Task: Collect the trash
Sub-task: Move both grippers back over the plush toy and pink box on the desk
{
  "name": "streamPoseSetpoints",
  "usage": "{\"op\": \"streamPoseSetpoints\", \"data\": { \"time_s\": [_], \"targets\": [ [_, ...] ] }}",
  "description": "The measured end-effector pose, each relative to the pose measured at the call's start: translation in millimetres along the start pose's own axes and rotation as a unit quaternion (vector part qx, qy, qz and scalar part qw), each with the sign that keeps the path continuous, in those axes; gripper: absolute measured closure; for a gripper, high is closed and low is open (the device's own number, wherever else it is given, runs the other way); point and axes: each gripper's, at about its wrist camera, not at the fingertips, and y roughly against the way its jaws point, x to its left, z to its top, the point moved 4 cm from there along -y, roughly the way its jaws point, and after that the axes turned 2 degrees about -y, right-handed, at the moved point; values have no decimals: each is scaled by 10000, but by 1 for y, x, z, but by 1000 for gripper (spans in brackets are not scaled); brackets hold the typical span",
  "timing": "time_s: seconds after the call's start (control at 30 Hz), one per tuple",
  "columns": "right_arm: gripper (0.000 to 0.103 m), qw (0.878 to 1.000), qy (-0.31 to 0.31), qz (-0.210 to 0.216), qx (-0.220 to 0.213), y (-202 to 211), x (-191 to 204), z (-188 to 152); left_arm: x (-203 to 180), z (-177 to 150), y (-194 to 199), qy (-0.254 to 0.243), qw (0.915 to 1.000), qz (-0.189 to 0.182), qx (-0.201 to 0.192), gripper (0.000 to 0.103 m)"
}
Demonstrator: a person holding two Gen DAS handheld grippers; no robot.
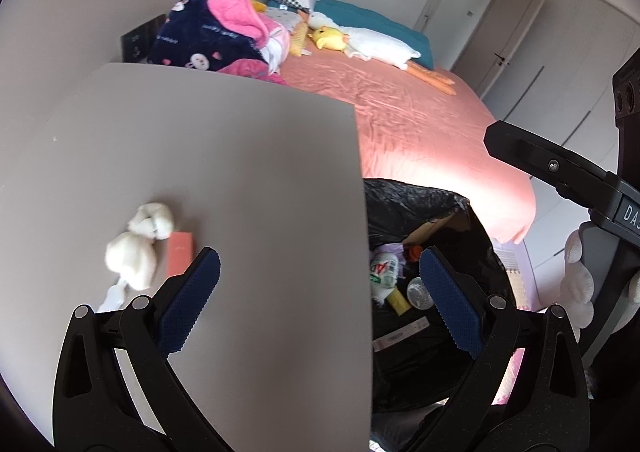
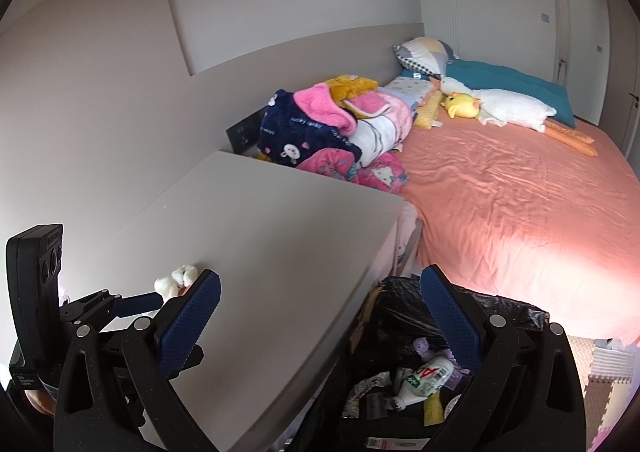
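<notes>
Crumpled white tissues [image 1: 136, 248] and a small orange box [image 1: 180, 254] lie on the grey bedside table [image 1: 240, 172], left of my left gripper [image 1: 320, 276], which is open and empty above the table's right edge. The tissues also show in the right wrist view [image 2: 178, 280]. A black-lined trash bin [image 1: 420, 212] stands right of the table and holds a white bottle [image 1: 384, 270], a yellow item and other rubbish. My right gripper [image 2: 320, 298] is open and empty above the table edge and the bin [image 2: 500, 312]. The left gripper [image 2: 120, 304] shows at its left.
A bed with a pink sheet [image 2: 520, 192] lies beyond the bin. Folded blankets and clothes [image 2: 332, 124], pillows and a white goose plush [image 2: 508, 106] lie on it. Foam floor mats [image 2: 600, 372] lie at the right. Wardrobe doors [image 1: 560, 72] stand behind.
</notes>
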Motion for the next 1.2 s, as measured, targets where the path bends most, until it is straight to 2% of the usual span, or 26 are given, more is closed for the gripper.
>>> {"op": "streamPoseSetpoints", "data": {
  "time_s": [0.43,0.67,0.87,1.13,1.2],
  "targets": [
    [3,9997,76,112,221,-25,43,-12,50,-13,11,273,9990,330,-82,7],
    [3,9996,-40,138,261,-40,52,-20,77,-17,10,352,9976,582,-110,7],
    [4,9986,-183,142,478,-55,59,-25,100,-21,6,592,9958,693,-94,7],
    [13,9970,-120,125,758,-71,71,-34,121,-24,-3,645,9944,836,18,8],
    [21,9961,-30,70,875,-77,76,-37,125,-25,-6,651,9942,854,56,10]
  ]
}}
